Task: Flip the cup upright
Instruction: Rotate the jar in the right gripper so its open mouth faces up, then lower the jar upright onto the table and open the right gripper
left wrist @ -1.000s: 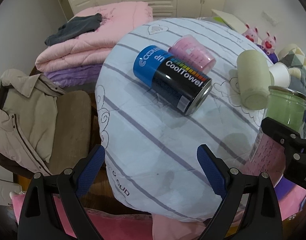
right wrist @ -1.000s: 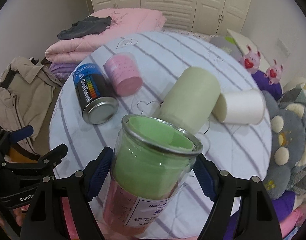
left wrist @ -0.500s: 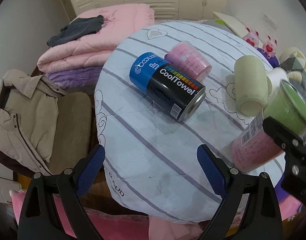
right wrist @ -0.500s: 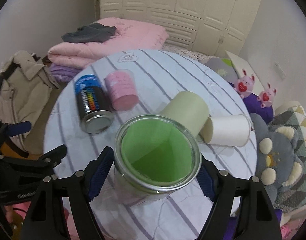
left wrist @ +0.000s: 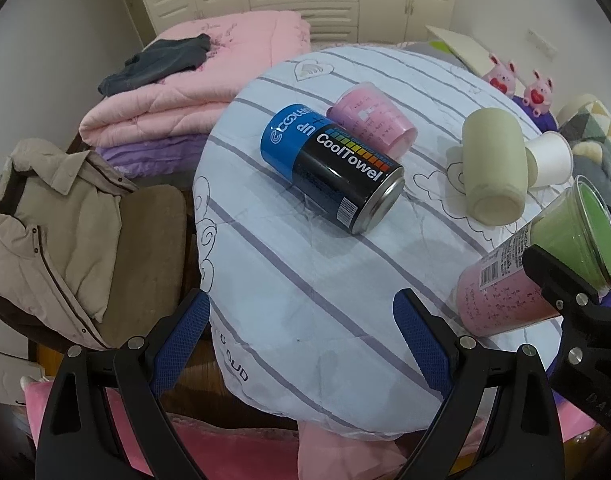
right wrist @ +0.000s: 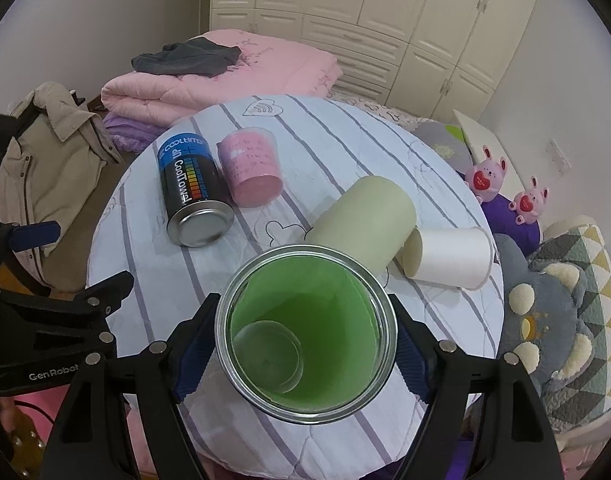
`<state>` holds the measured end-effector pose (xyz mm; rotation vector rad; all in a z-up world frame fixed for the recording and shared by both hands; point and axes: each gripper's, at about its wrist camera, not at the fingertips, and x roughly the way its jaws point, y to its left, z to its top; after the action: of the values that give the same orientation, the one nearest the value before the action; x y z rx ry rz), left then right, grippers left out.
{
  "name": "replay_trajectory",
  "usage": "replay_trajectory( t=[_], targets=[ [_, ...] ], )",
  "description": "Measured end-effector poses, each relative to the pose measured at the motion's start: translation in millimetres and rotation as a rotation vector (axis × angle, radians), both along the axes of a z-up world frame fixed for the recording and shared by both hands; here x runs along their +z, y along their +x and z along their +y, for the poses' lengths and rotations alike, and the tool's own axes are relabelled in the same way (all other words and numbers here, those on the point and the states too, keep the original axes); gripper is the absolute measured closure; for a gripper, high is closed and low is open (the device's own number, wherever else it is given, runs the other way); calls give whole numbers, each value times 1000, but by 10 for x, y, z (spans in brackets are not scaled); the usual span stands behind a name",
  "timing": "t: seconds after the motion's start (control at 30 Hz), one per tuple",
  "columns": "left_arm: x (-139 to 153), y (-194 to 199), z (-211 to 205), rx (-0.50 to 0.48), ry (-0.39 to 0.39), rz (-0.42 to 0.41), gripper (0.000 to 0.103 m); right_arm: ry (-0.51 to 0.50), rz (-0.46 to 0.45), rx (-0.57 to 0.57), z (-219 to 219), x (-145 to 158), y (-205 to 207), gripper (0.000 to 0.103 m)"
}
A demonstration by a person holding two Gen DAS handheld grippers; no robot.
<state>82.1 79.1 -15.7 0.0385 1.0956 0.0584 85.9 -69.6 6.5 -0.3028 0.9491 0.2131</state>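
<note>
My right gripper (right wrist: 305, 344) is shut on a clear cup with a green lining and a pink label (right wrist: 305, 332). I look straight down into its open mouth. In the left wrist view the same cup (left wrist: 537, 256) leans at the table's right edge, base near the cloth. My left gripper (left wrist: 301, 332) is open and empty at the near edge of the round table (left wrist: 305, 264). A pink cup (left wrist: 373, 120), a beige cup (left wrist: 493, 168) and a white paper cup (left wrist: 549, 160) lie on their sides.
A blue and black CoolTowel can (left wrist: 333, 168) lies on its side mid-table. A chair with a beige jacket (left wrist: 45, 220) stands left. Folded pink quilts (left wrist: 193, 76) are behind. Plush toys (right wrist: 553, 328) crowd the right side.
The held cup has turned from lying toward the camera to mouth-up and has come down toward the table's right edge. The left gripper has stayed put.
</note>
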Motion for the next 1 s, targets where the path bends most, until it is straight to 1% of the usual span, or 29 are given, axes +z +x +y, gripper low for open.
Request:
replay_trajectory(
  t=[0.13,0.53,0.83,1.0],
  targets=[
    [23,-24,-20,0,6,-5,9,30,5,-4,-50,41,-18,23],
    [105,-104,-104,-8,12,-27,9,77,-3,3,-130,170,-99,23],
    [185,-171,-123,-1,16,-51,9,105,-38,8,-189,328,-191,23],
    [227,-218,-160,1,21,-65,9,142,-57,11,-266,419,-262,23]
  ],
)
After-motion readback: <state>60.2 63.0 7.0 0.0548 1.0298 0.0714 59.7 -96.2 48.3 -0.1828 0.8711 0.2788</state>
